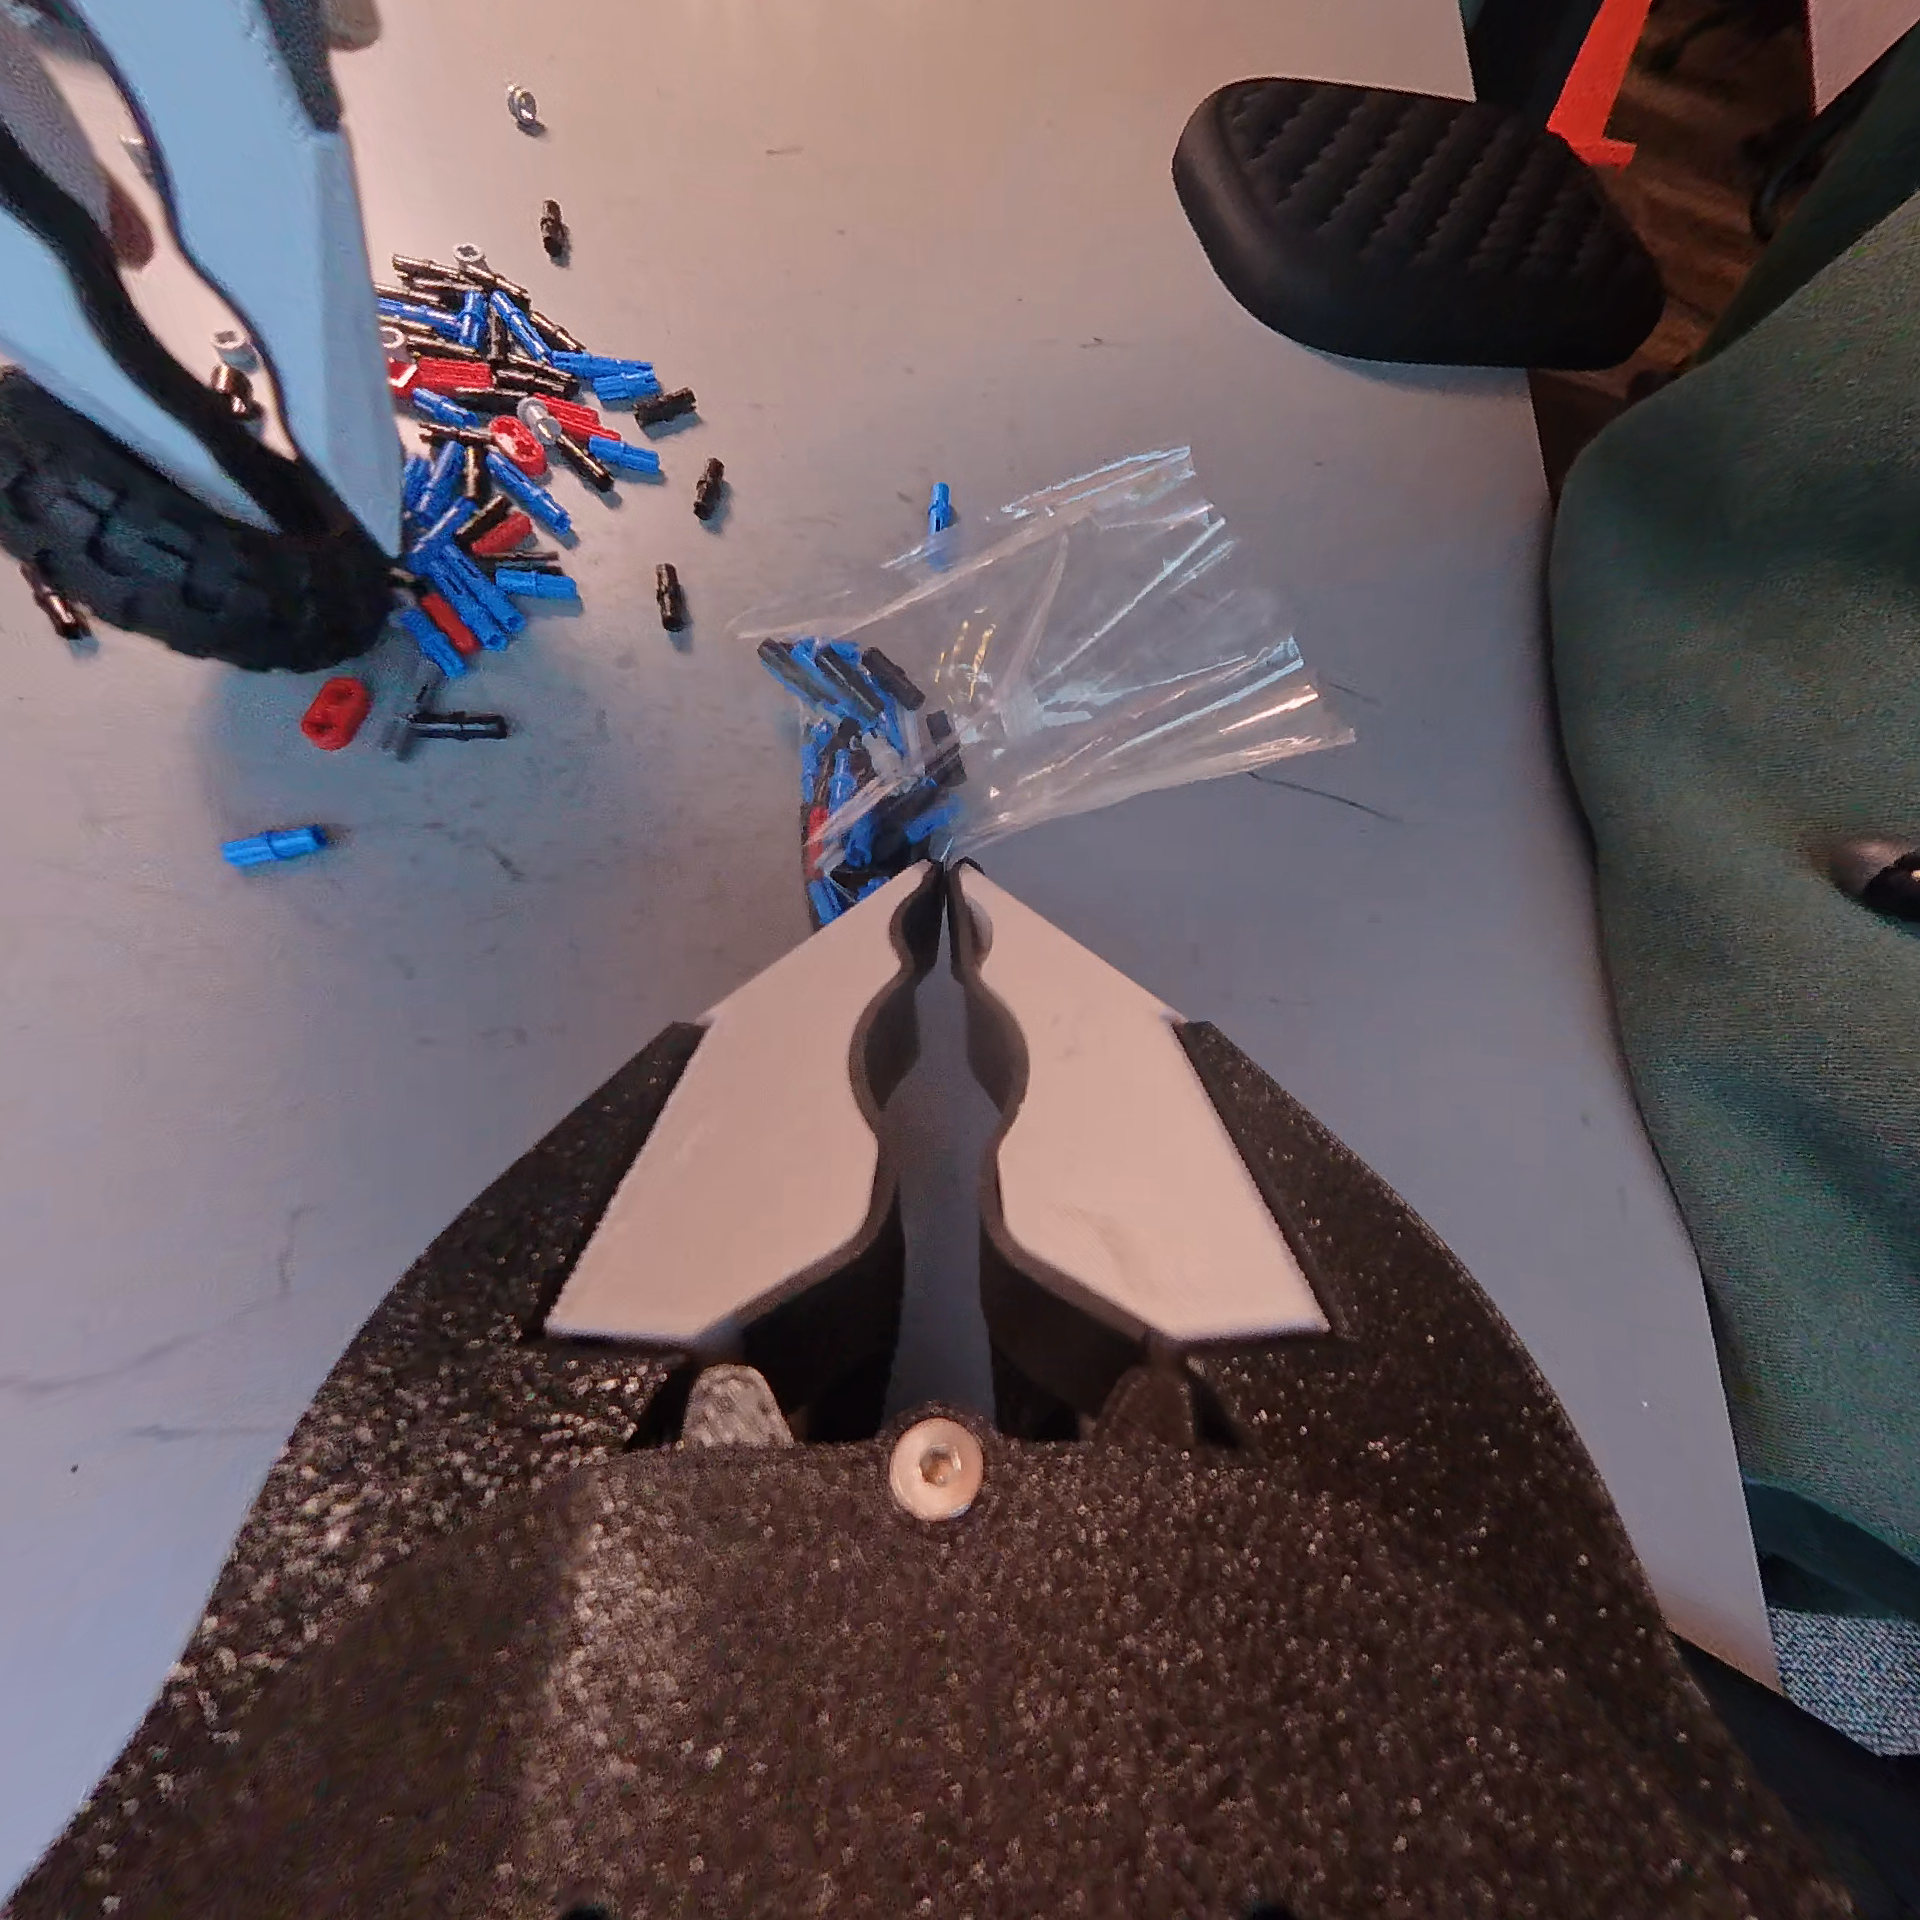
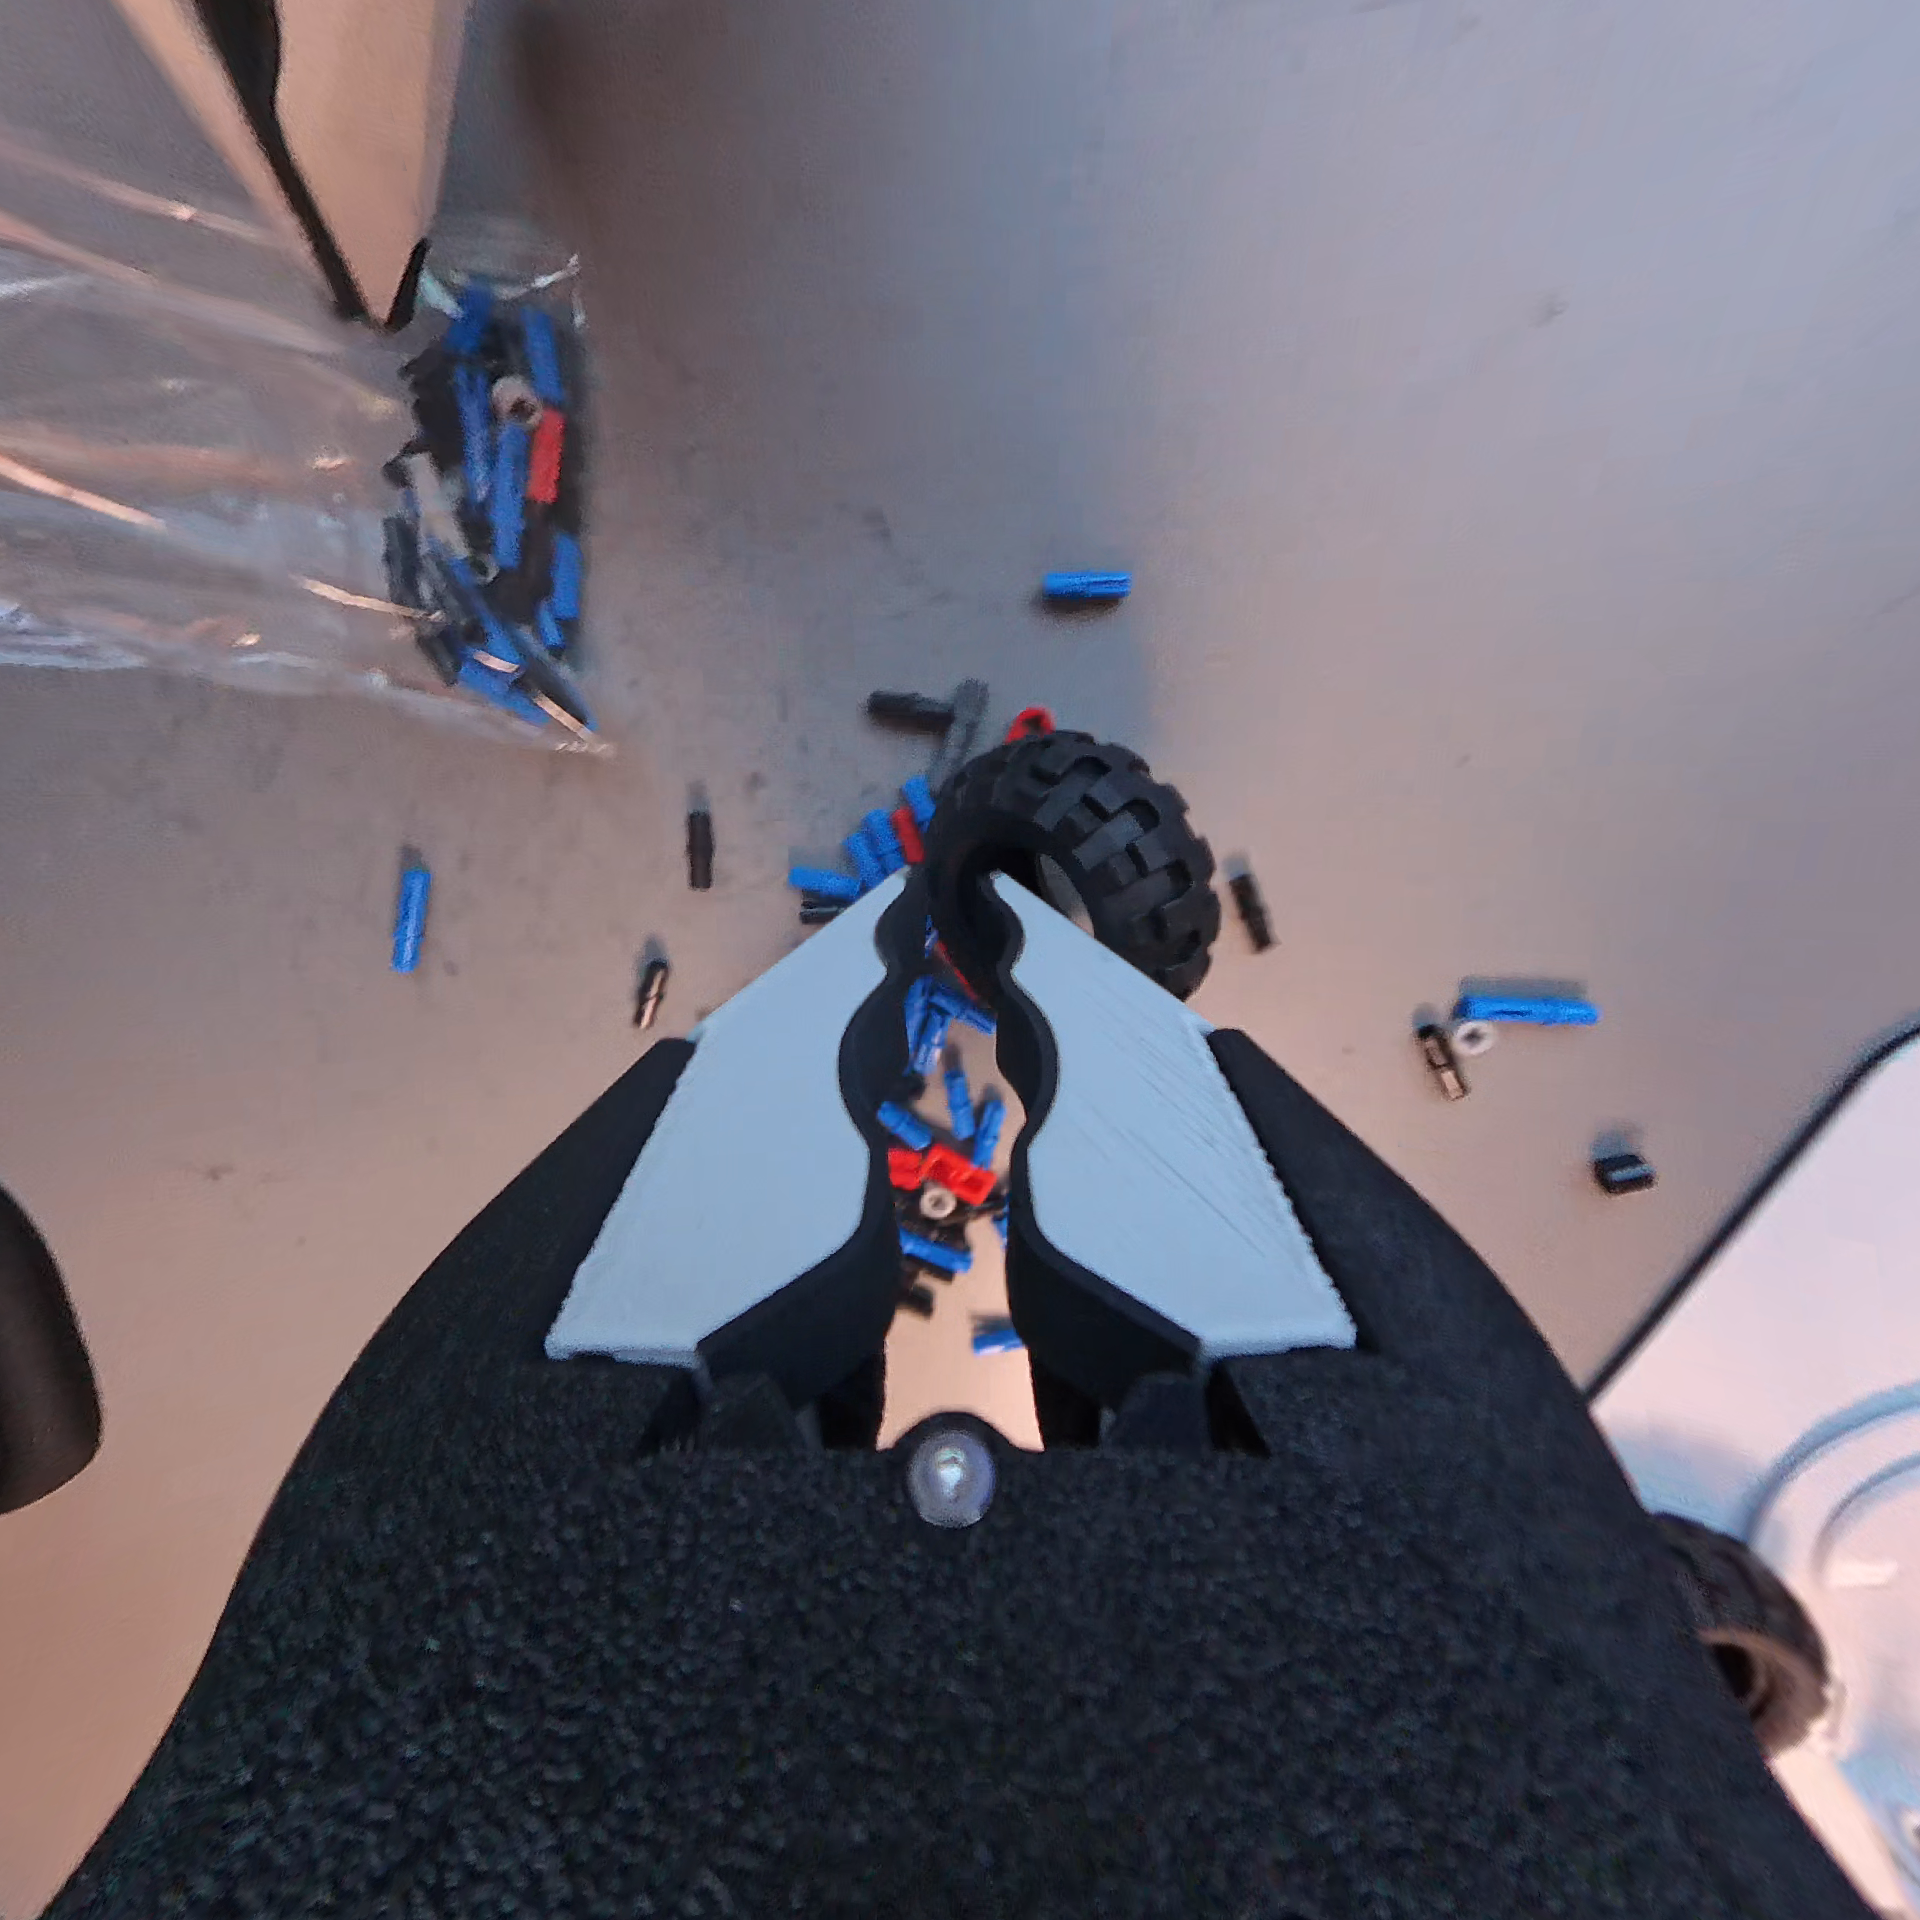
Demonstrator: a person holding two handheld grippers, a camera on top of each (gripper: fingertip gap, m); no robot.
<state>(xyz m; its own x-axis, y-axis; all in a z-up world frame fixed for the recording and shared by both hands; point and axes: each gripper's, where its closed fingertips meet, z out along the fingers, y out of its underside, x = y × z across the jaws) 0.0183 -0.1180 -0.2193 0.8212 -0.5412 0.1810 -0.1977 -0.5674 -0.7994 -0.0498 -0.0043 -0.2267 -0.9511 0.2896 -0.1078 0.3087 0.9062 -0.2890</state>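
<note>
clear bag (image 1: 1049, 665) of pins hung pinched in the left gripper (image 1: 943, 871) jaws.
right gripper (image 2: 961, 883) jaws pinched a black tyre (image 2: 1081, 842) beside the bag, over the desk (image 1: 935, 260).

Both wrist cameras look steeply down, close over the grey table (image 1: 935, 260), and share the scattered pin pile (image 1: 499, 436), the left camera viewing it from beside the clear bag (image 1: 1039, 675), the right from directly above.
</note>
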